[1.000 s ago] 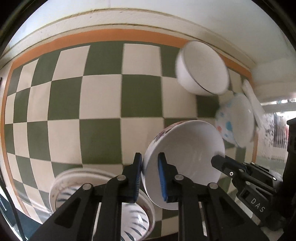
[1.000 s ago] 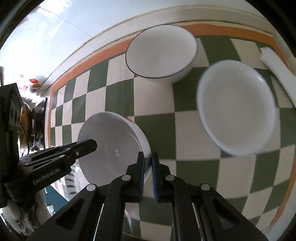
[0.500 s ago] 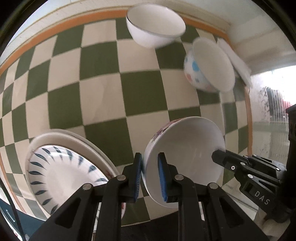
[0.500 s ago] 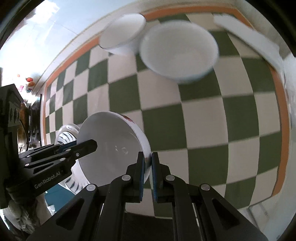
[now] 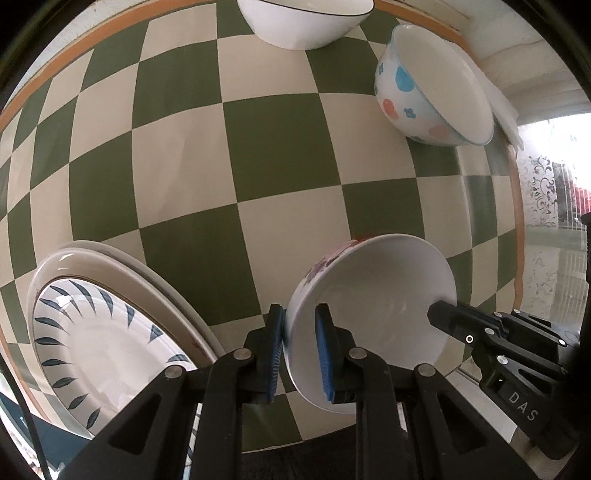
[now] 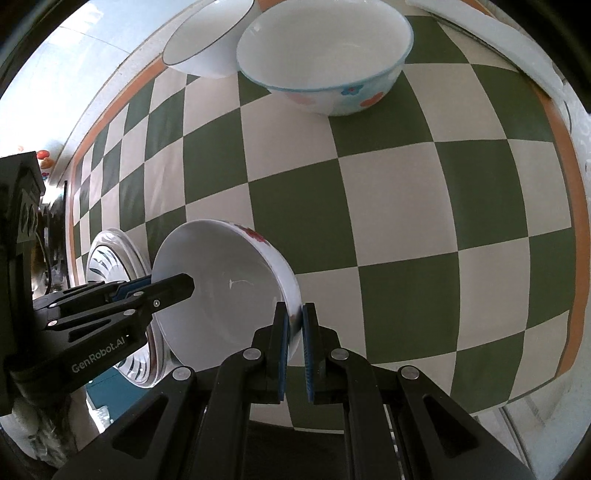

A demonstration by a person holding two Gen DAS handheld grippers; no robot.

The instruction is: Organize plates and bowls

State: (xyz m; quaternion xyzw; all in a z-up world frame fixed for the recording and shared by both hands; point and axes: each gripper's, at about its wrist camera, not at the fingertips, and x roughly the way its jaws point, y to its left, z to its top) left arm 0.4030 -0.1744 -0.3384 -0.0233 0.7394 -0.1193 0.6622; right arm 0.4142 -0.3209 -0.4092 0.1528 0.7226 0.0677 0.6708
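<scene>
Both hand-held grippers, left (image 5: 299, 354) & right (image 6: 294, 347), clamp floral bowl (image 5: 373, 332) rim. Plates (image 5: 92, 332) stacked at counter (image 5: 280, 147) edge; 2 bowls unsorted at far edge.

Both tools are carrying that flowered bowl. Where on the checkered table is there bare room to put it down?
The widest bare stretch of checkered table lies mid-cloth, between the stacked plates and the spotted bowl. More runs toward the orange border, seen from the right wrist. The far edge is crowded: spotted bowl beside the dark-rimmed white bowl.
</scene>
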